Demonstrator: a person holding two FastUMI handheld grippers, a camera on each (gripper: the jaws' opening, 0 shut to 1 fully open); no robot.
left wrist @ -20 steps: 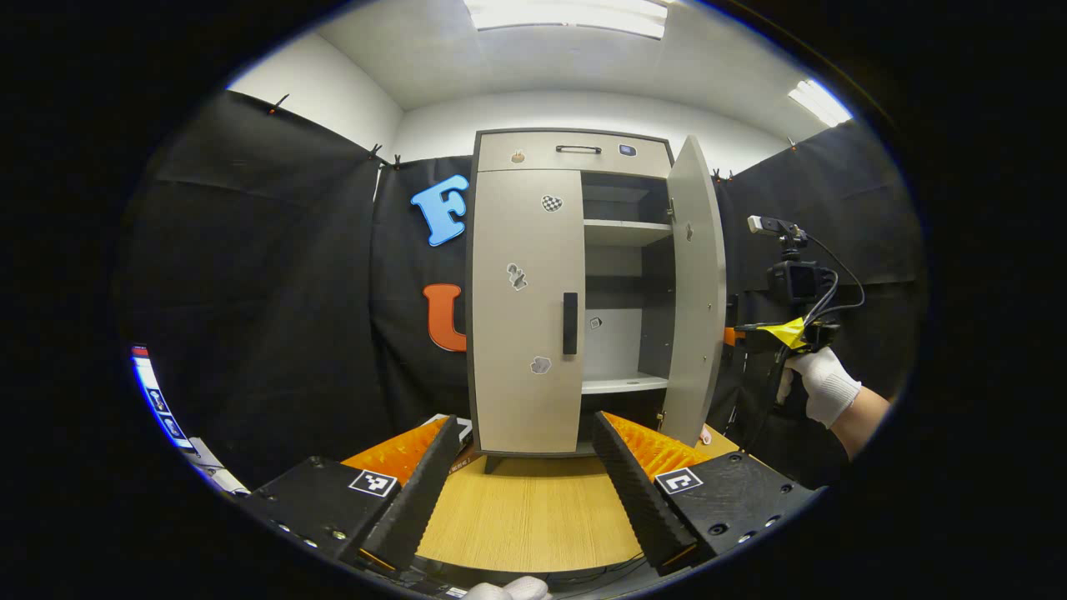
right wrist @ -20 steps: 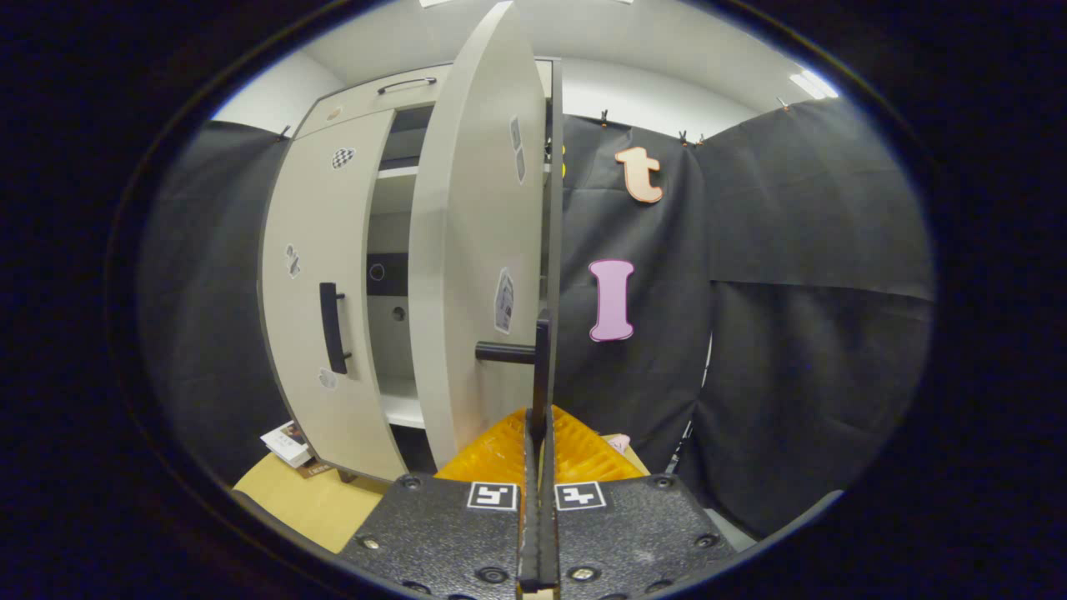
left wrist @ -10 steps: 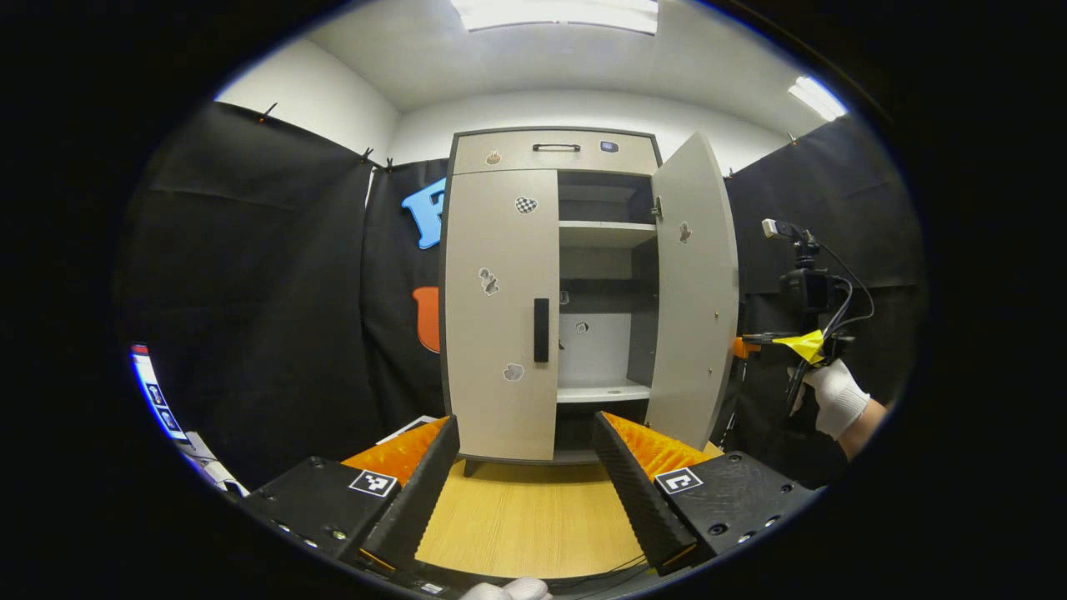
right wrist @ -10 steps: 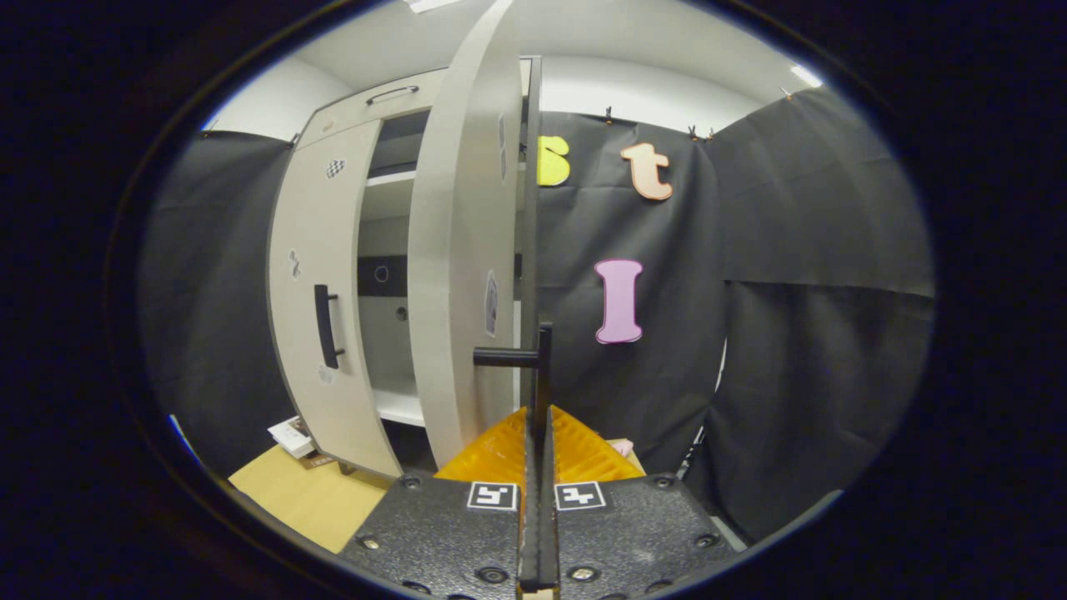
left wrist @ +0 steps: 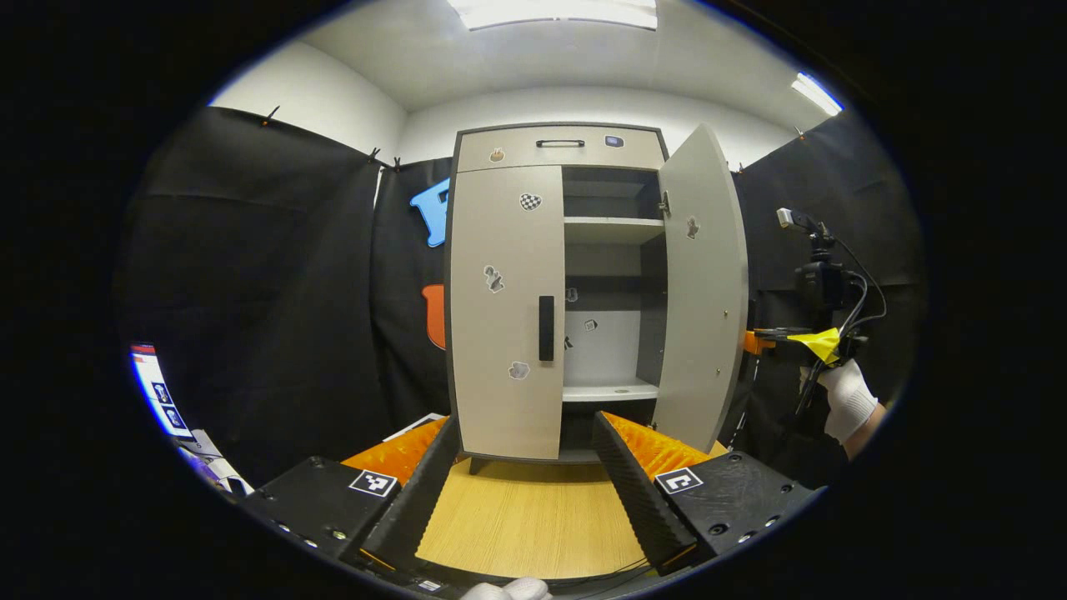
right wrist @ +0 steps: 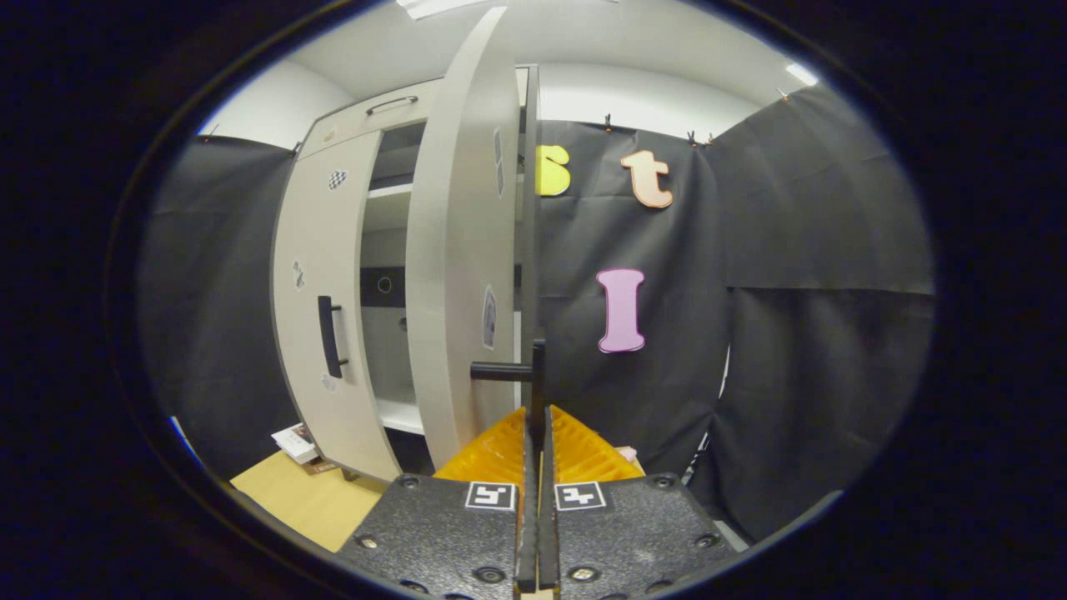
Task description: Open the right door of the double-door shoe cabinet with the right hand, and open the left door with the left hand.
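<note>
The grey shoe cabinet [left wrist: 557,148] stands on a wooden table. Its right door [left wrist: 700,292] is swung wide open, showing shelves [left wrist: 608,229] inside. Its left door [left wrist: 507,308] is closed, with a black handle [left wrist: 546,328] at its inner edge. My left gripper [left wrist: 525,467] is open, low and in front of the cabinet, well short of that handle. In the right gripper view, my right gripper [right wrist: 536,417] is shut on the right door's black handle [right wrist: 536,383], beside the open right door [right wrist: 463,250]. The left door handle [right wrist: 329,337] shows there too. A gloved hand [left wrist: 846,400] holds the right gripper [left wrist: 763,340] at that door's far side.
The wooden tabletop [left wrist: 533,517] runs in front of the cabinet. A top drawer with a handle [left wrist: 559,143] sits above the doors. A booklet [right wrist: 292,442] lies by the cabinet's foot. Black cloth walls surround the booth. A camera on a stand [left wrist: 821,279] is at the right.
The right door has swung farther open, pulled by my right gripper, which stays shut on its handle. The left gripper stays open, and its view has shifted slightly.
</note>
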